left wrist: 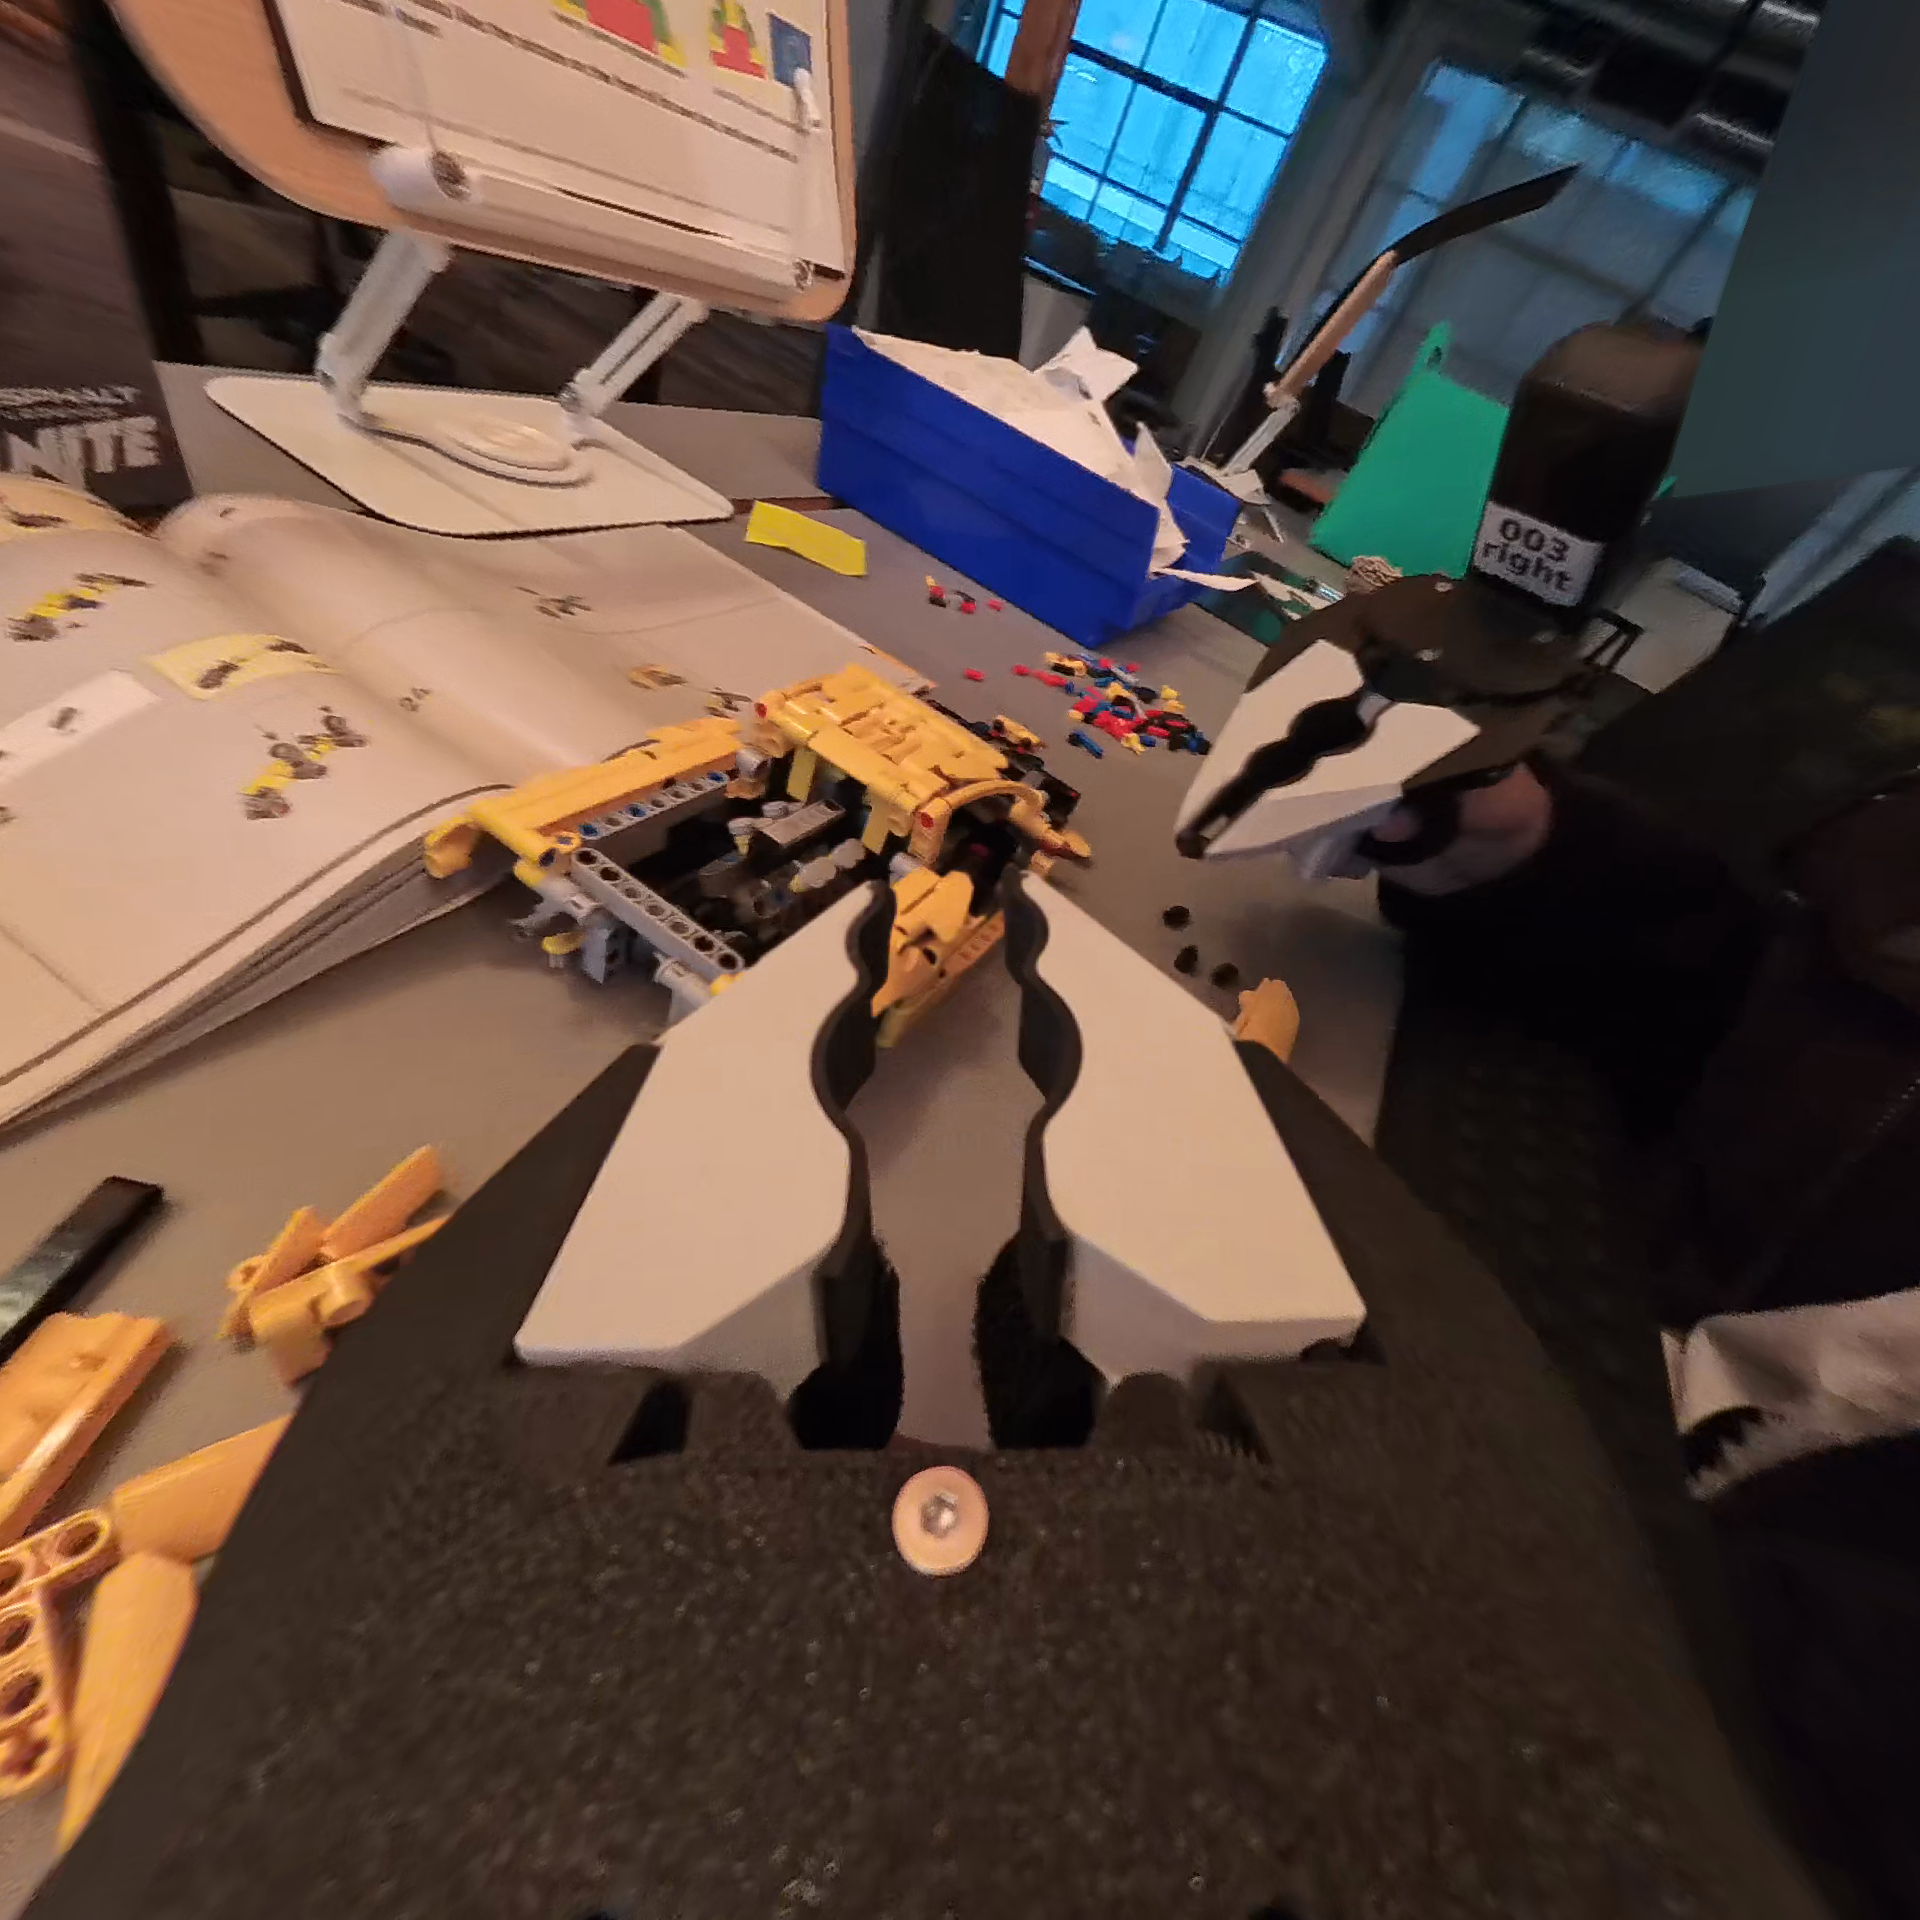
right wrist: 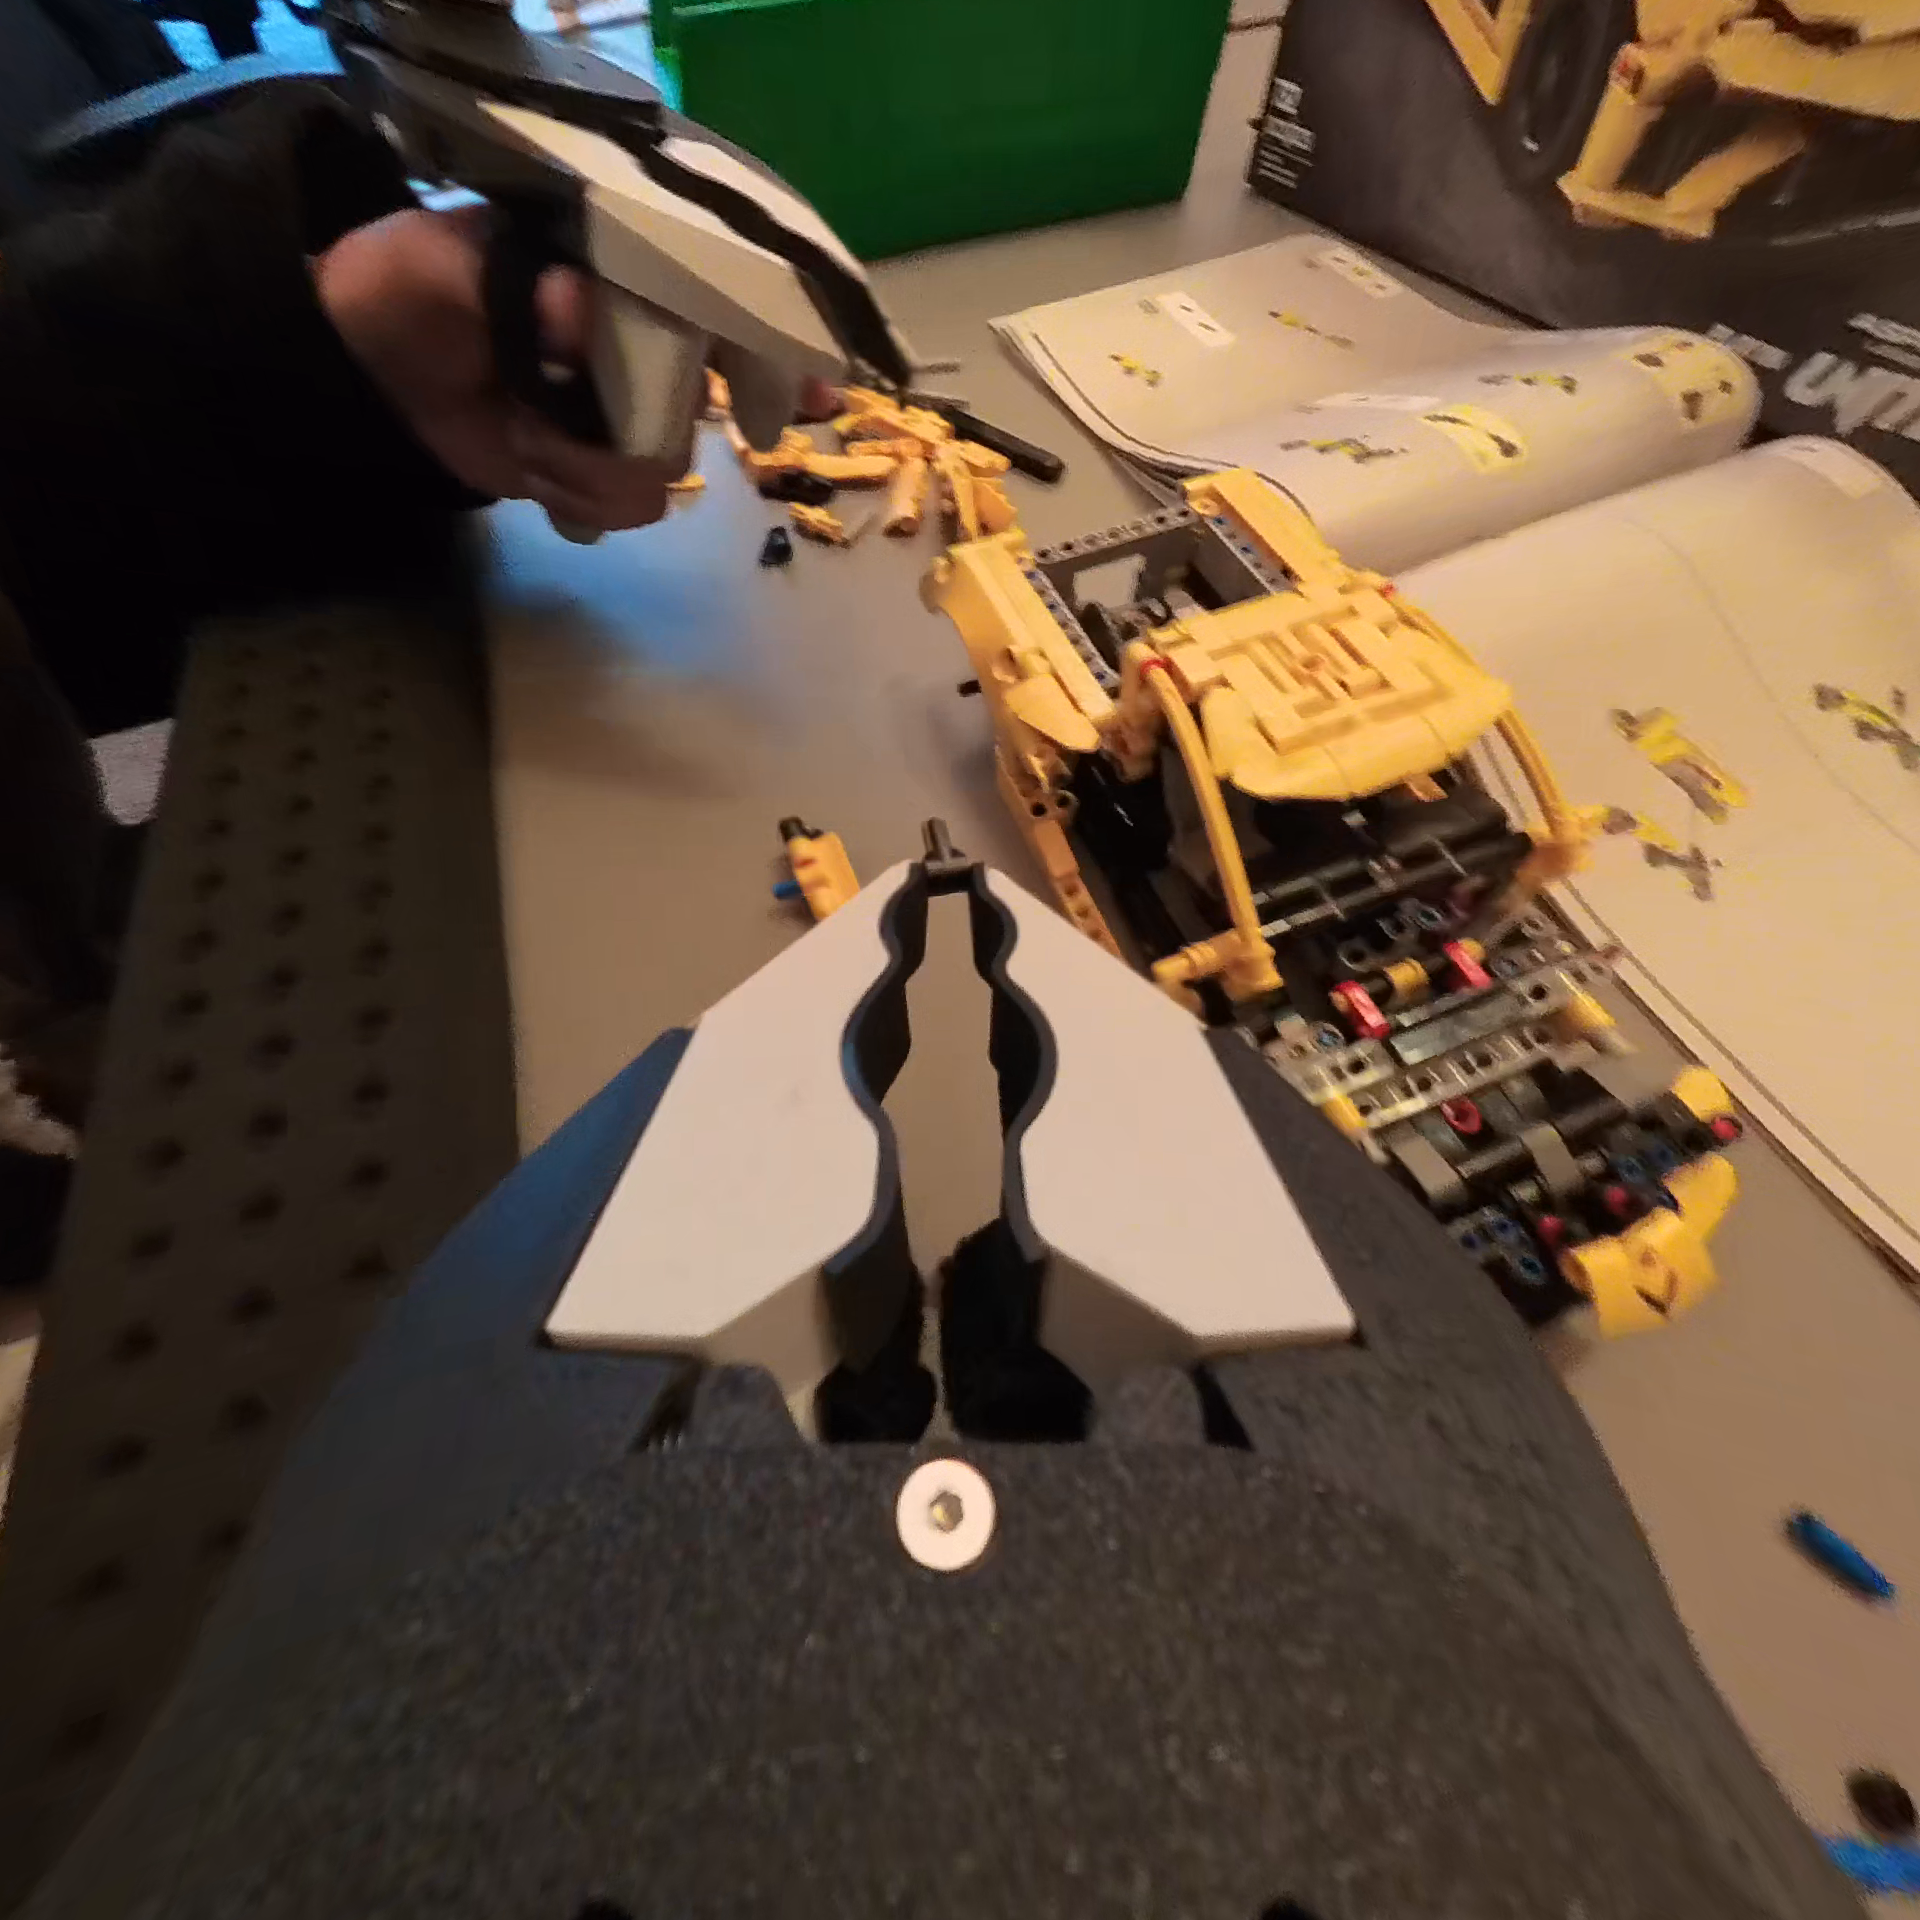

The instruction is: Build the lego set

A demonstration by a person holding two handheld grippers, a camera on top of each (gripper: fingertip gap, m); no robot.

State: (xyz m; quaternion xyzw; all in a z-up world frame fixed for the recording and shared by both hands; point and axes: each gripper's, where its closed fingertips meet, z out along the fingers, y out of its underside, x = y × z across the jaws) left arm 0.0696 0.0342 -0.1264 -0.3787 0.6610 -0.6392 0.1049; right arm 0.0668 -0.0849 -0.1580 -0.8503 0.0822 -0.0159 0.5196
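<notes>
**Right tongs pinch a black pin beside the yellow model**

The right tongs (right wrist: 943, 868) are closed on a small black pin (right wrist: 940, 844); the yellow lego model (right wrist: 1278, 790) lies at two o'clock. The left tongs (left wrist: 948, 902) gape empty, the model just beyond at eleven o'clock. Bare tabletop (right wrist: 665, 707) lies at ten o'clock. An instruction booklet (left wrist: 312, 707) and a labelled box (right wrist: 1558, 156) border it.

Blue bin (left wrist: 997, 499) of crumpled paper, green bin (right wrist: 935, 114), book stand (left wrist: 488, 436).

- One part-built yellow car model (right wrist: 1299, 831)
- Two grippers (left wrist: 951, 904)
- One open instruction book (left wrist: 312, 727)
- One blue bin (left wrist: 997, 499)
- Perhaps four small black pins (left wrist: 1195, 951), lower right of the model
</notes>
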